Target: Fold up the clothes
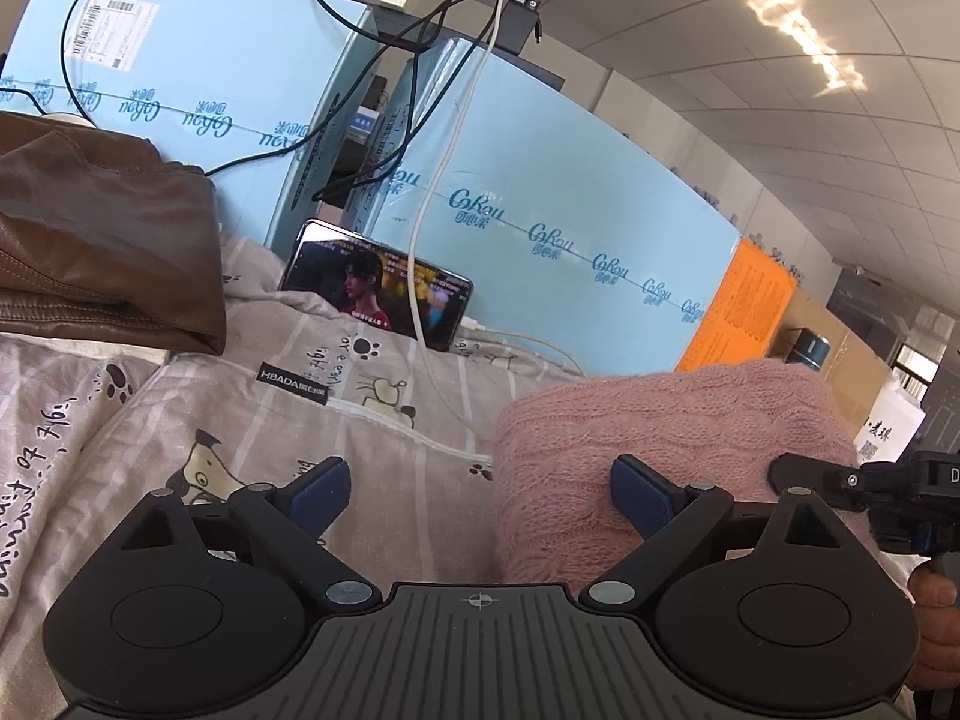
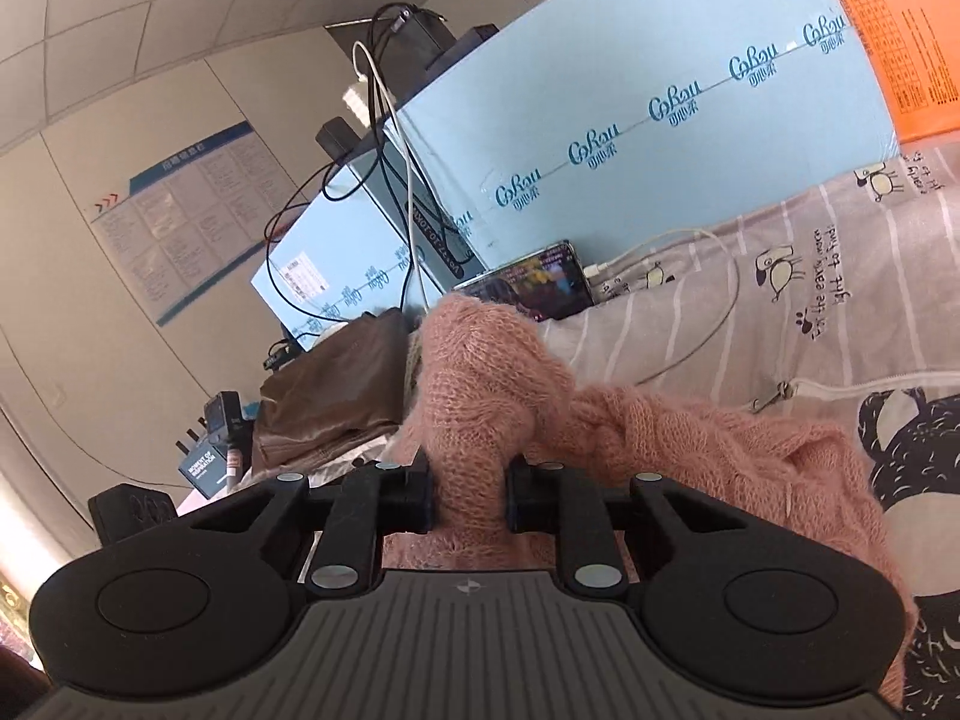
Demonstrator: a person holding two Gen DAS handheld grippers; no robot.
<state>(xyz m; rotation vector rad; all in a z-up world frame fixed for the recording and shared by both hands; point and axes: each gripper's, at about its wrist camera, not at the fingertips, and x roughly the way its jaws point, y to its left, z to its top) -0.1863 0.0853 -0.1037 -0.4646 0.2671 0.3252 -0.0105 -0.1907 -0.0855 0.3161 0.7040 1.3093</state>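
Left gripper [image 1: 480,495]: jaws wide apart, nothing between pads
Right gripper [image 2: 468,495]: clamped on a bunched fold of pink knit sweater [image 2: 480,384]
Sweater: heaped on cartoon-print bedsheet [image 1: 390,480]
Behind: brown leather jacket [image 1: 102,240], phone [image 1: 378,285] propped against blue foam board [image 1: 570,180]

The sweater [image 2: 480,384] is fuzzy pink cable knit; the bedsheet [image 1: 384,438] is grey with white stripes, cartoon dogs and black paw prints; the jacket [image 1: 108,228] is brown leather; the foam boards [image 1: 570,180] are pale blue with teal logos
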